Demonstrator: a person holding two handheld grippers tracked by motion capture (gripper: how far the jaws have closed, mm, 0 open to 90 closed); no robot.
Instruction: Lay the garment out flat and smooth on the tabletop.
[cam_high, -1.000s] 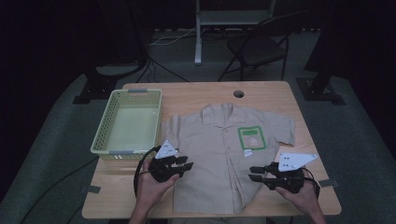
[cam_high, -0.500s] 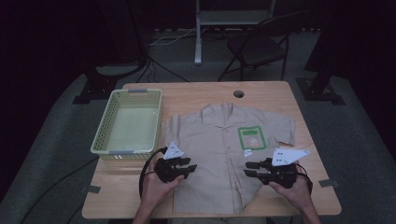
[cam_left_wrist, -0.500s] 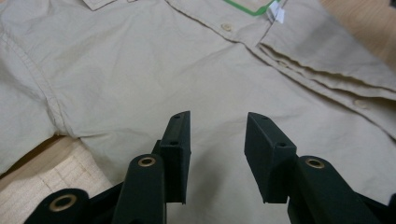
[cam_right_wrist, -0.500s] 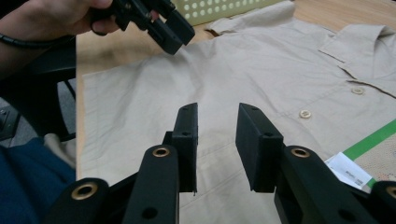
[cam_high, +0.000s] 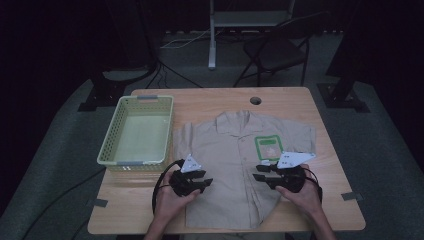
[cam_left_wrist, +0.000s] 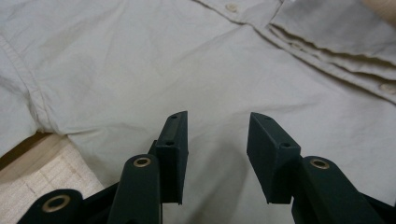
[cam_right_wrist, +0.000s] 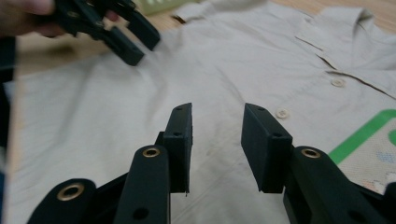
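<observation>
A beige short-sleeved shirt (cam_high: 235, 165) lies flat, front up, on the wooden table (cam_high: 290, 102), with a green-edged patch (cam_high: 268, 147) on its chest. My left gripper (cam_high: 206, 182) hovers over the shirt's lower left part, open and holding nothing; in the left gripper view (cam_left_wrist: 217, 156) cloth shows between its jaws. My right gripper (cam_high: 259, 173) is over the shirt's right half, below the patch, also open and empty (cam_right_wrist: 216, 147). The right gripper view shows the button placket (cam_right_wrist: 281, 113) and the left gripper (cam_right_wrist: 135, 35) farther off.
A pale green plastic basket (cam_high: 137, 131) stands on the table left of the shirt. A round cable hole (cam_high: 255, 100) sits near the far edge. Tape strips (cam_high: 350, 196) mark the table's front corners. A folding chair (cam_high: 272, 52) stands beyond the table.
Both grippers have moved inward over the shirt, the right one leftward and the left one slightly rightward. Both stay open.
</observation>
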